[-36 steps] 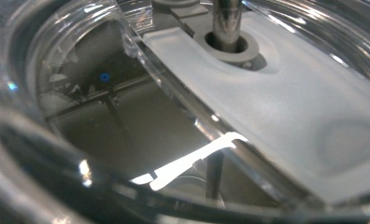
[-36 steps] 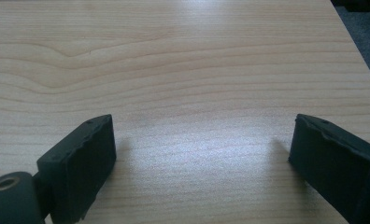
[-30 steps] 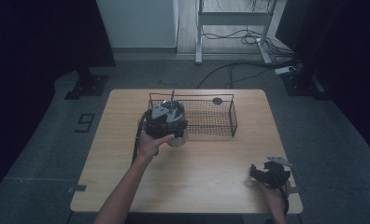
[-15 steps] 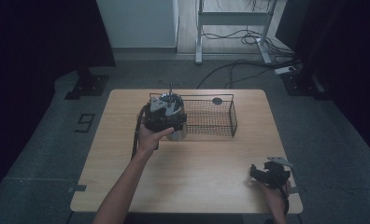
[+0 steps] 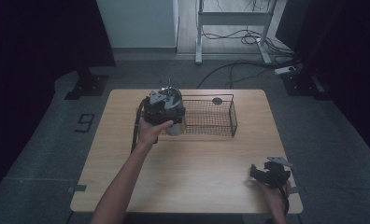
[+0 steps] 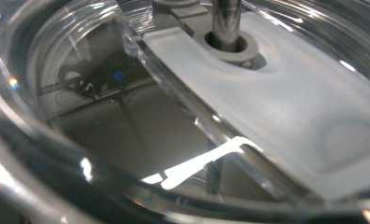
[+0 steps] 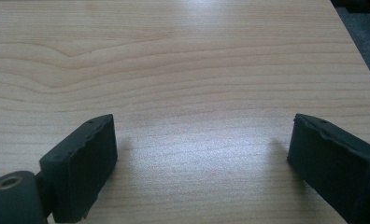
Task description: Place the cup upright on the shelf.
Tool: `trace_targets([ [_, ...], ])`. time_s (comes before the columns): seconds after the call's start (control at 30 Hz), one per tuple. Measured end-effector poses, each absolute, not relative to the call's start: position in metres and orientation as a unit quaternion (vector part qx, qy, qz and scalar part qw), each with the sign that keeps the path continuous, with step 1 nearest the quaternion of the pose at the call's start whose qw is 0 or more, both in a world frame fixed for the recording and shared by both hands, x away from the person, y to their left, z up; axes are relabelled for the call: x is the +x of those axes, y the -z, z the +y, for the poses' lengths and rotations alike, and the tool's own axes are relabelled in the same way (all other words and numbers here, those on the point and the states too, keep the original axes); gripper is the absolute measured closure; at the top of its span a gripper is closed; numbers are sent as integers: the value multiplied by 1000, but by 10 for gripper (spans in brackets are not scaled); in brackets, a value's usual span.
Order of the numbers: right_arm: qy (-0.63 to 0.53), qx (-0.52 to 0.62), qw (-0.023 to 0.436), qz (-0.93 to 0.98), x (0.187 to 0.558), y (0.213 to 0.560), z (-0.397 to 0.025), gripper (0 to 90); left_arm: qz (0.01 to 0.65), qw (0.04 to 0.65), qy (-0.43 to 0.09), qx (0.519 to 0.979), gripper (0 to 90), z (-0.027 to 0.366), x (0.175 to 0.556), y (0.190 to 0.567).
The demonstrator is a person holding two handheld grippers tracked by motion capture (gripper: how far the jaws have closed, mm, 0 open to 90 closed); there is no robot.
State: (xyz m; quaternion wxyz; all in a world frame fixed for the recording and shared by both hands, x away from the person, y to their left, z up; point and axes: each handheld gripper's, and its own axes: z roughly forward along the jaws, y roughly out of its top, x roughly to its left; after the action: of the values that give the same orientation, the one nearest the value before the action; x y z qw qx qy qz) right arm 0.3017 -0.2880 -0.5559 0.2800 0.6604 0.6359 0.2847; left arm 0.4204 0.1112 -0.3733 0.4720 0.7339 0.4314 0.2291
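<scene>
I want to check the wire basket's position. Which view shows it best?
The high view: the whole wire basket sits at the table's far side, with the left tool at its left end. The left gripper view shows a close-up glass jar instead; the right gripper view shows bare tabletop.

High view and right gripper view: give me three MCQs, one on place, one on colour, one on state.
1. Where is the right claw?
A. inside the basket
B. on the floor
C. at the near right corner of the table

2. What colour is the wire basket?
A. white
B. black
C. red

3. How do the right claw's jaws stand?
A. open, nothing between them
B. shut on a cup
C. shut on a cable

Answers:
1 C: the high view shows it at that corner.
2 B: its wires are dark against the wood.
3 A: the right gripper view shows bare tabletop between the jaws.
</scene>
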Motion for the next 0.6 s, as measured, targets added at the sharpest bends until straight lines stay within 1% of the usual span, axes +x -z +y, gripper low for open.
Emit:
trace_targets([
  [0.6, -284, 660, 280, 637, 302, 556, -288, 81, 440, 463, -234, 732, 39, 115, 442, 378],
])
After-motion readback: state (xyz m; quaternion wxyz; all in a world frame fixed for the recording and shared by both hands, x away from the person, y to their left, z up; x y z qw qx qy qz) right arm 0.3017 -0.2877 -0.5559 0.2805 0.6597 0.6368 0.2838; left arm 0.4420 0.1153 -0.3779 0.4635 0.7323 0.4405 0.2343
